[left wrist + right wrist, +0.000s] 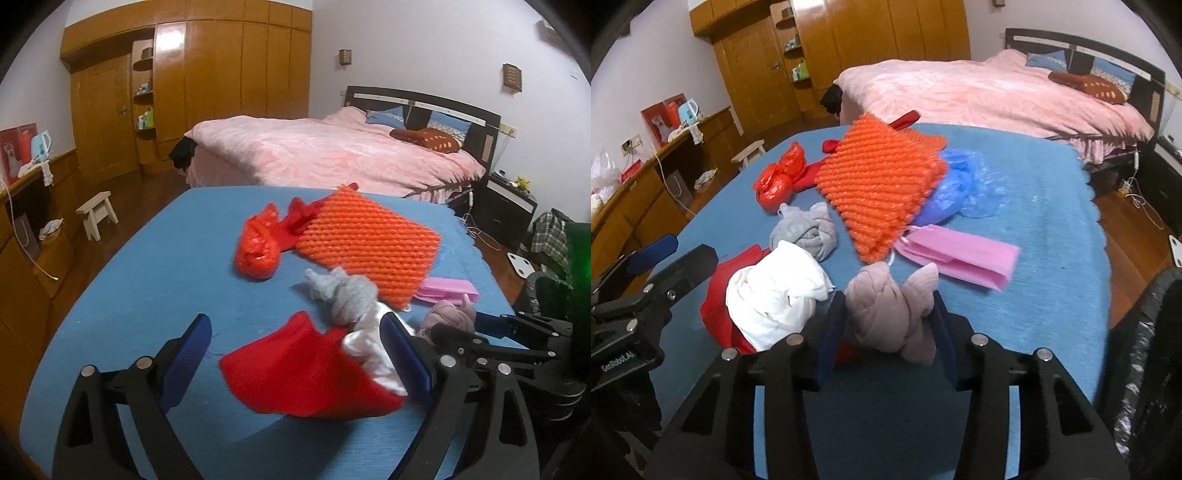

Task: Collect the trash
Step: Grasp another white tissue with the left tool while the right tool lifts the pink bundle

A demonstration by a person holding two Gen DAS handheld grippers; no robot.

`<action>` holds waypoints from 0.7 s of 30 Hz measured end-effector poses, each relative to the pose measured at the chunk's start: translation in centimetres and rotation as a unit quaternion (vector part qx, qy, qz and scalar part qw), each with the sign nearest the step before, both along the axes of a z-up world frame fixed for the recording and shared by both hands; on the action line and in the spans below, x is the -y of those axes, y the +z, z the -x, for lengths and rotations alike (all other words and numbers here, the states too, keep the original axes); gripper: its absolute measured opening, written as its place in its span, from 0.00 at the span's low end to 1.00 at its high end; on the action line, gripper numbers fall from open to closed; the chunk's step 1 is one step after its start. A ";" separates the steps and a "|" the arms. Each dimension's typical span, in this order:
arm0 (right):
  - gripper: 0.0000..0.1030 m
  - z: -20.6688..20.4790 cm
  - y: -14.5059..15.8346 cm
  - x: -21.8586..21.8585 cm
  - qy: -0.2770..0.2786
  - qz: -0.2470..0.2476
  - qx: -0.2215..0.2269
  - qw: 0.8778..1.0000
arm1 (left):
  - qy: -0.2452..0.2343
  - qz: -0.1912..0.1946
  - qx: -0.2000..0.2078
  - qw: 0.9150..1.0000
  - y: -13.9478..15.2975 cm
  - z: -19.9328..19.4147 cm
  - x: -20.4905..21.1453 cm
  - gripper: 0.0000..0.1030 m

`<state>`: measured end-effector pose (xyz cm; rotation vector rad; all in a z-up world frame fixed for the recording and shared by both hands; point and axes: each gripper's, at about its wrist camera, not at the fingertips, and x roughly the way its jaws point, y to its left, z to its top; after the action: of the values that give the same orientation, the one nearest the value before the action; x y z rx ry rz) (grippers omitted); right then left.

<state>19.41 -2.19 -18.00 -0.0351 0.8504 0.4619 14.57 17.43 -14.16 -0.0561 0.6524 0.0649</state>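
Observation:
My right gripper (888, 302) has a blue pad on each side of a dusty pink knotted cloth (890, 321) and presses on it, on the blue table cover (1034, 221). My left gripper (299, 332) stands wide open over a red cloth (295, 373) and a white knotted cloth (775, 299) lying on it. Beyond these lie a grey knotted cloth (805, 232), an orange foam net (882, 184), a knotted red plastic bag (779, 177), a pink paper bag (960, 254) and a crumpled blue plastic bag (960, 184).
A black bin bag (1145, 350) stands open off the table's right edge. Behind the table are a bed with a pink cover (332, 155), a wooden wardrobe (221, 85) and a small white stool (98, 214) on the floor at left.

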 end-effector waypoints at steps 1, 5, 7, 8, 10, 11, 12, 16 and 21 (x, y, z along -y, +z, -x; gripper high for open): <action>0.43 0.1 0.2 0.3 -0.003 0.000 0.001 1.000 | -0.006 0.002 0.001 1.000 0.1 0.0 0.4 0.88; 0.43 0.5 0.9 1.7 -0.020 -0.003 0.007 1.000 | -0.026 0.004 -0.002 1.000 0.0 -0.3 1.8 0.84; 0.43 0.5 1.1 2.2 -0.027 -0.001 0.012 1.000 | -0.036 0.007 -0.006 0.999 -0.1 -0.5 2.5 0.81; 0.43 0.6 1.2 2.6 -0.031 0.000 0.014 0.999 | -0.040 0.008 -0.008 0.999 -0.2 -0.7 2.8 0.79; 0.43 0.4 1.3 3.0 -0.036 -0.002 0.013 0.999 | -0.047 0.008 -0.013 0.999 -0.5 -0.9 3.4 0.74; 0.43 0.3 1.2 3.3 -0.040 -0.004 0.012 0.999 | -0.050 0.009 -0.015 0.999 -0.7 -1.0 3.6 0.72; 0.43 0.3 1.1 3.4 -0.042 -0.005 0.011 0.999 | -0.054 0.009 -0.019 0.998 -0.9 -1.2 3.9 0.69; 0.43 0.3 0.8 3.7 -0.045 -0.005 0.008 0.999 | -0.061 0.010 -0.033 0.998 -1.7 -1.5 4.6 0.54; 0.43 0.3 0.4 3.8 -0.048 -0.006 0.003 0.999 | -0.072 0.005 -0.039 0.997 -2.2 -1.8 5.2 0.36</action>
<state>19.08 -5.97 -17.57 0.0153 0.8388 0.3773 16.40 12.25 -16.39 -0.0159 0.7331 -0.0761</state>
